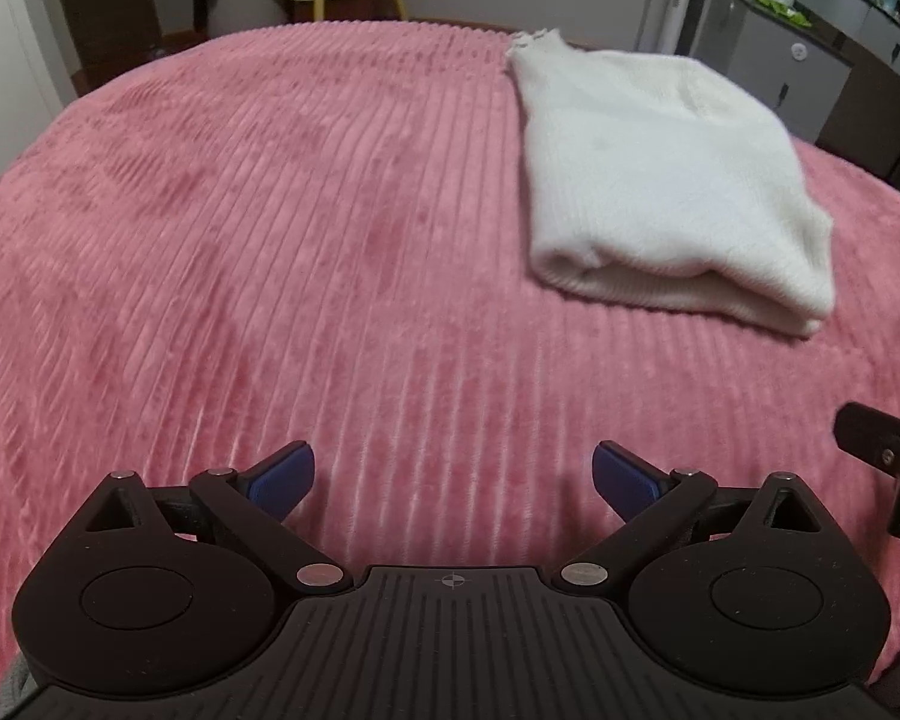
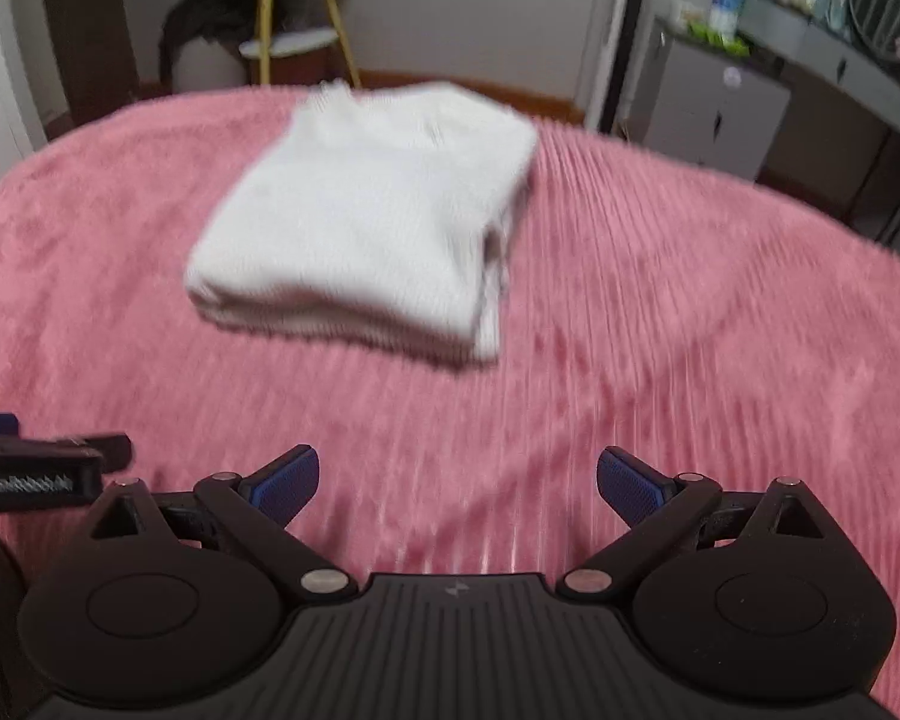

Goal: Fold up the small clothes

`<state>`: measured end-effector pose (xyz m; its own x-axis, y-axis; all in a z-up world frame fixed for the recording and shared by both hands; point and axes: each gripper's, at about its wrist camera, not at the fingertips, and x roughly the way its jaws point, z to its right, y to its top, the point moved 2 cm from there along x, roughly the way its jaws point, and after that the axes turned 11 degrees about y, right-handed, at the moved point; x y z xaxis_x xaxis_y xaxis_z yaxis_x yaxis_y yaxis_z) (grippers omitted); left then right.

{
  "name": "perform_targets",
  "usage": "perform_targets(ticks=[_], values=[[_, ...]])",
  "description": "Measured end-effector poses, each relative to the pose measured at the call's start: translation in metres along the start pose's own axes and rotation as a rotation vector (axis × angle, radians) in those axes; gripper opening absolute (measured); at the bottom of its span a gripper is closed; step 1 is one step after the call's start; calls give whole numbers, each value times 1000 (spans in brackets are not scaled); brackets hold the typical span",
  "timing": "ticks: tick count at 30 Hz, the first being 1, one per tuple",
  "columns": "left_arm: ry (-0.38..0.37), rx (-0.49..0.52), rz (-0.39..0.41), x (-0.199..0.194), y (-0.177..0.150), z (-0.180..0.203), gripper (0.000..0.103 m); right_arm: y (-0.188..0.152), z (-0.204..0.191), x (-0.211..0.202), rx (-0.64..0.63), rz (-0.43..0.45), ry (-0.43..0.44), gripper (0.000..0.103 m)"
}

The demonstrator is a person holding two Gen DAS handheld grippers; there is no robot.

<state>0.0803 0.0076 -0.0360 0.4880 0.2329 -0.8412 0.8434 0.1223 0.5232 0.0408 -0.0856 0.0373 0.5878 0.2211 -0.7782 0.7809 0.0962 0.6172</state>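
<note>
We see the white knit garment (image 1: 660,180) folded at upper right — soft, light; take its thick folded edge. Left gripper (image 1: 453,474) and right gripper (image 2: 457,477) are released, empty.

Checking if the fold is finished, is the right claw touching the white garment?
Apart. The right wrist view shows the right claw open, with bare pink bedspread between its tips and the folded white garment.

Pink ribbed blanket (image 1: 270,240); grey cabinet (image 2: 714,114) at right; yellow-legged stand (image 2: 294,42) behind.
</note>
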Motion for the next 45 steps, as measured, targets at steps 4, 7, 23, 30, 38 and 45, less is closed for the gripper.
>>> perform_targets(ticks=[4,7,23,30,38,45], values=[[21,38,37,-9,8,7,102,13,-1,-2,17,-21,-1,99],[42,56,58,-15,12,10,102,15,-4,-2,0,-38,-18,99],[49,73,68,-21,19,15,102,27,-2,-5,17,-51,-22,99],[46,85,73,-23,19,20,102,28,-1,-7,19,-45,-24,99],[42,86,74,-23,19,20,102,28,-1,-8,18,-51,-29,99],[39,86,78,-24,19,21,102,27,-1,-8,16,-55,-31,99]])
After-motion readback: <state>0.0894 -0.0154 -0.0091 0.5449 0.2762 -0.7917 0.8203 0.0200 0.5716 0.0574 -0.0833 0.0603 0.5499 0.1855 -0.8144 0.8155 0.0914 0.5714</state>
